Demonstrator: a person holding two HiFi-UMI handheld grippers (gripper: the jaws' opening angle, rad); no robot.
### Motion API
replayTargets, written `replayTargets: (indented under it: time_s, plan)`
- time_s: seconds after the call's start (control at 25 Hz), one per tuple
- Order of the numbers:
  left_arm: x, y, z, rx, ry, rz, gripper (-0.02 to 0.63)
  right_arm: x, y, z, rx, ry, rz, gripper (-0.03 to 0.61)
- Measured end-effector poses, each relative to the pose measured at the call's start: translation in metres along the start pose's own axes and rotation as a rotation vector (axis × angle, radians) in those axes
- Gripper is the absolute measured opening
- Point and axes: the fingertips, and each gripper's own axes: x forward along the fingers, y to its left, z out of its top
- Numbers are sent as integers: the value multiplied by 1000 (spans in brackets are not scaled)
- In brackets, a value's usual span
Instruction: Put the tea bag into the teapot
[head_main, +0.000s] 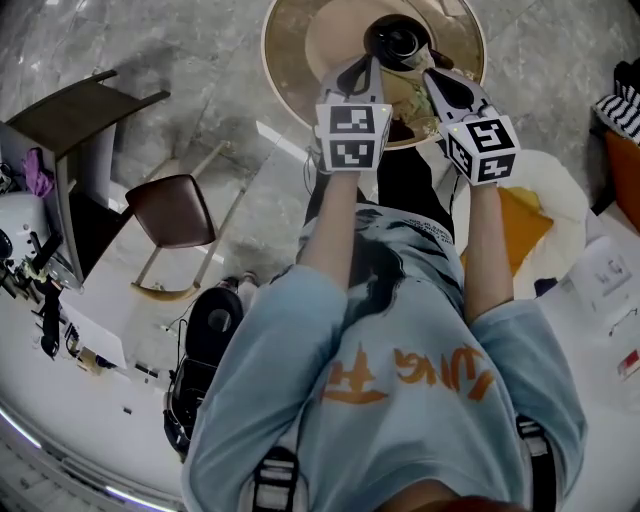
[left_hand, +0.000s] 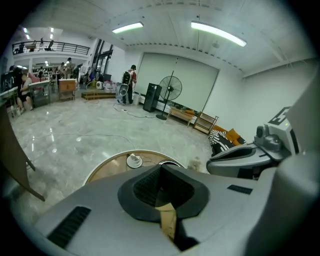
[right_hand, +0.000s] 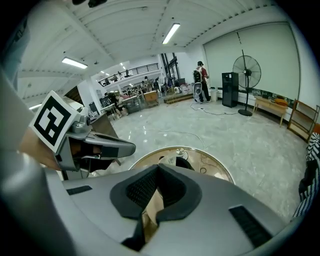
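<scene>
A pale blue shirt (head_main: 400, 380) with orange print fills the foreground, both forearms stretched out ahead. The left gripper (head_main: 368, 65) and right gripper (head_main: 432, 78) hang side by side over the near edge of a round tan table (head_main: 290, 50), each with its jaws pressed together and nothing pinched between them. The dark teapot (head_main: 398, 40) sits on the table just beyond their tips. I can't pick out the tea bag from here

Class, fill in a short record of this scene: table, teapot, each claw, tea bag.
table: round golden-brown tabletop, under the claws' tips
teapot: dark round teapot, standing on that table, ahead of the claws
left claw: shut, nothing clearly gripped
right claw: shut, nothing clearly gripped
tea bag: not identifiable in any view
</scene>
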Motion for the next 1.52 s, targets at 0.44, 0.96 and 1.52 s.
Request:
replayTargets:
  time_s: [0.44, 0.96, 1.52]
  plan:
    - [22, 15, -12, -11, 33, 38, 20, 46, -15, -17, -2, 86, 21, 14]
    - [35, 30, -14, -31, 35, 106, 21, 79, -25, -27, 39, 151, 50, 14]
    - [37, 33, -15, -39, 40, 114, 20, 80, -36, -32, 67, 166, 2, 14]
